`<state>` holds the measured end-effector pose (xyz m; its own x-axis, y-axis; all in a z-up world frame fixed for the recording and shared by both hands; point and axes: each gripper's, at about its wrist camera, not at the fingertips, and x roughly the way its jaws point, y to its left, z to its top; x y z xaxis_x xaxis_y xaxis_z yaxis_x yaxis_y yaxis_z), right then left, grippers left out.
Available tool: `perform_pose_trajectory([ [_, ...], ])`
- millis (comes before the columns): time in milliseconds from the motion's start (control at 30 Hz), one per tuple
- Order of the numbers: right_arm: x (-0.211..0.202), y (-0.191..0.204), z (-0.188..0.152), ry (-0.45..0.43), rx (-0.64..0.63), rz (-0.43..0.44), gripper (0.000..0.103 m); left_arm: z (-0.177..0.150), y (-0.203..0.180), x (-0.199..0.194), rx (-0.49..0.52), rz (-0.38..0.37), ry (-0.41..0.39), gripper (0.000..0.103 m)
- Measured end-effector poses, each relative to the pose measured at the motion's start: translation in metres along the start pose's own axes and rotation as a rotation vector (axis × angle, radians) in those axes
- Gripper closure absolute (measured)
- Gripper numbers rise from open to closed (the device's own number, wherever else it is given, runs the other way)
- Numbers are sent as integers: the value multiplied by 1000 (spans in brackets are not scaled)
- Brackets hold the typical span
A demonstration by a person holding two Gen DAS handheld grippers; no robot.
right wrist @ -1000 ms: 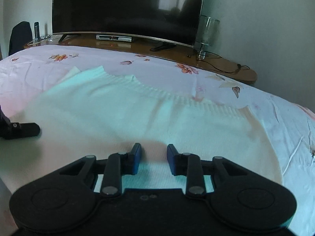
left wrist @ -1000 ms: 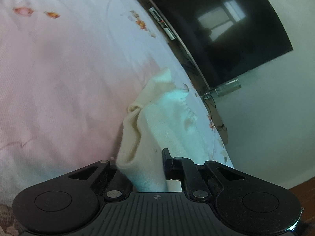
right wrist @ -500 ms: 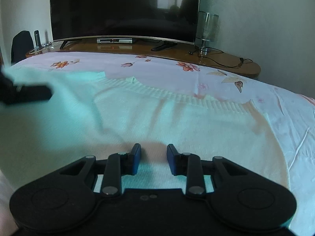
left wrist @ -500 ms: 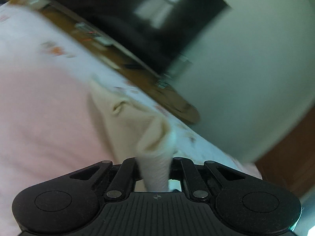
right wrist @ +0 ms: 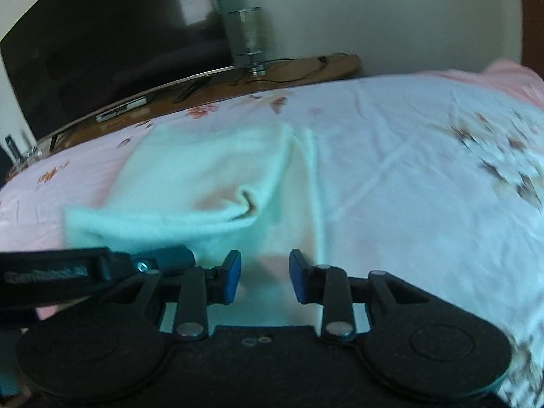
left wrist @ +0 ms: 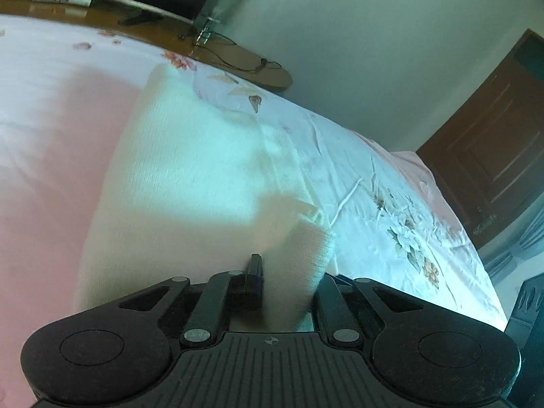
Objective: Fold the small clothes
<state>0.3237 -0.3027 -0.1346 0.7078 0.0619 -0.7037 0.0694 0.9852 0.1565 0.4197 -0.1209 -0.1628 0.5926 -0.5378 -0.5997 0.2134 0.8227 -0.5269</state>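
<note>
A cream knit garment (left wrist: 176, 176) lies on the floral bedsheet (left wrist: 391, 210), one side folded over onto itself. In the left wrist view a bunched edge of it rises between the fingers of my left gripper (left wrist: 289, 268) and fills the gap. The jaws are opening, with the knit still between them. In the right wrist view the garment (right wrist: 204, 170) shows a loose fold with a pucker. My right gripper (right wrist: 265, 265) hovers low over its near right edge, blue pads apart and nothing pinched. The left tool's black body (right wrist: 68, 272) shows just left of it.
A dark television (right wrist: 119, 40) stands on a wooden stand (left wrist: 238, 64) beyond the bed's far edge, with a glass lamp (right wrist: 244, 34) and cables beside it. A brown door (left wrist: 493, 156) is on the right. Bare sheet stretches right of the garment.
My left gripper swung across to the right while rolling, carrying the garment's edge over the rest. My right gripper shifted rightwards along the near edge, and the left tool now sits next to it.
</note>
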Motion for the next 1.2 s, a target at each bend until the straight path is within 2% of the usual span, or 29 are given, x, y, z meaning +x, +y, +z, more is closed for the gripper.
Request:
perform_pose_trajectory([
  [33,-5,-2,-1,-4,9,3,70,2,-2,-5,1,-14,2,64],
  [67,-9,-4,-1,-8,13,0,69,5,-4,-10,6,-25,0,49],
  [100,-13,-5,-1,-10,17,-1,68,7,-11,-17,16,-33,-13,27],
  [133,-16,-8,-1,-8,25,3,66,3,-17,-28,31,-43,-35,23],
  [200,-20,-15,0,-4,61,16,65,3,-29,-45,78,-68,-57,23],
  [267,-27,-19,1,-12,101,29,64,4,-31,-58,112,-47,-82,23],
  [333,-33,-22,1,-17,125,52,62,8,-18,-65,113,11,-91,23],
  [400,-36,-18,3,-17,134,81,60,14,4,-64,50,95,-90,23],
  [467,-31,-14,4,-7,135,111,53,18,24,-68,2,159,-109,23],
  [533,-18,-11,6,10,150,130,50,21,39,-63,1,217,-114,23],
  [633,7,-10,9,54,201,181,50,22,54,-46,1,267,-77,23],
  [700,26,-12,11,80,233,204,51,19,60,-28,5,292,-36,23],
  [767,34,-15,12,78,270,239,50,16,59,-22,40,306,-42,23],
  [833,39,-18,15,64,282,274,54,16,54,-16,76,315,-36,23],
  [900,41,-19,17,55,277,287,70,18,54,-15,53,306,-36,23],
  [933,41,-18,19,51,260,303,84,20,53,-14,45,304,-36,23],
  [1067,43,-6,23,51,179,304,86,21,51,-12,47,298,-35,23],
  [1133,51,-6,25,58,178,295,83,22,49,-10,50,295,-41,23],
  [1200,54,-5,30,49,191,296,88,23,45,-10,56,296,-53,23],
])
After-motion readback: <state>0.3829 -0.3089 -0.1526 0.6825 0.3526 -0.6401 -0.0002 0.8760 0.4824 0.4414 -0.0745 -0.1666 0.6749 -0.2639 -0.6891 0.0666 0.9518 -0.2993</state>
